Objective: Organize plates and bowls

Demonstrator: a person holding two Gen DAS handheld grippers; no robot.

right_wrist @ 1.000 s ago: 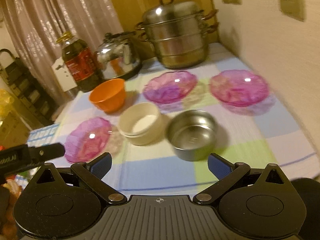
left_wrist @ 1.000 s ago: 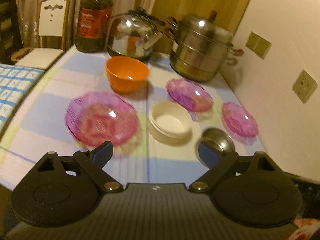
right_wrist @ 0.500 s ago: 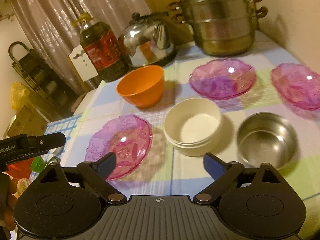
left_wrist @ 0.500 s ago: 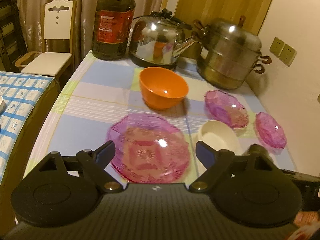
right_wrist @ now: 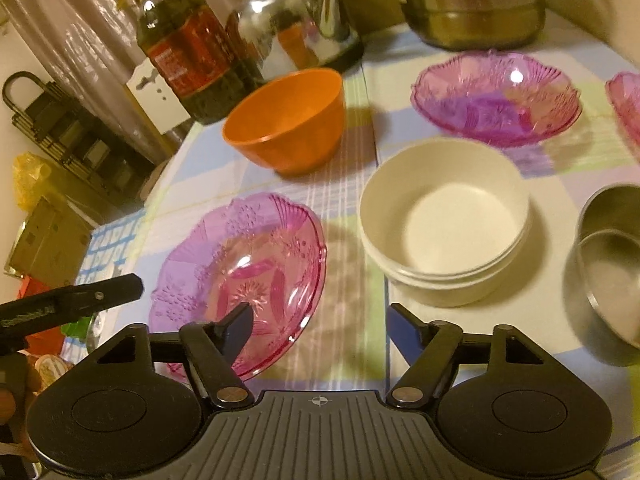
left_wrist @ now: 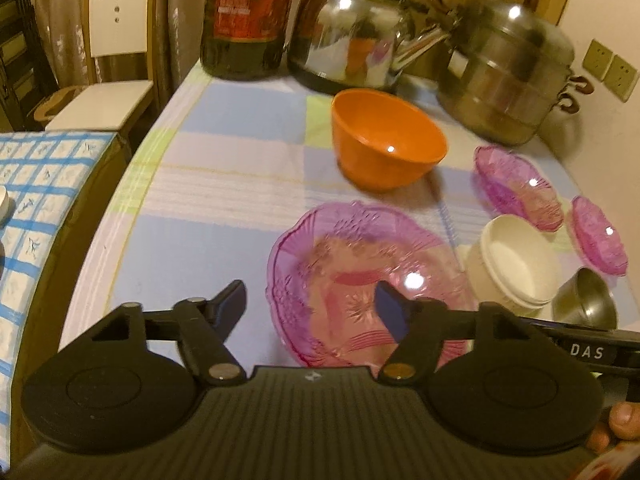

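Observation:
A large pink glass plate [left_wrist: 348, 264] [right_wrist: 240, 256] lies near the table's front edge. My left gripper [left_wrist: 312, 306] straddles its left rim with the jaws closing, one finger over the inside and one outside, the pads not touching. My right gripper [right_wrist: 322, 326] straddles the right rim the same way, its jaws also closing. Behind the plate stands an orange bowl [left_wrist: 388, 140] [right_wrist: 288, 120]. Stacked cream bowls [left_wrist: 516, 260] [right_wrist: 444, 224] and a steel bowl [left_wrist: 588, 300] [right_wrist: 612, 264] sit to the right, with two smaller pink plates [left_wrist: 516, 184] [right_wrist: 496, 96] behind them.
An oil bottle [right_wrist: 188, 52], a steel kettle [left_wrist: 352, 36] and a stacked steamer pot [left_wrist: 508, 80] line the back of the table. A wall with sockets [left_wrist: 608, 68] bounds the right side. A white chair [left_wrist: 108, 80] and a blue-checked surface [left_wrist: 40, 192] lie to the left.
Both grippers have come down and forward to the near pink plate, which has grown large in both views. Both pairs of jaws have narrowed and now straddle its rims.

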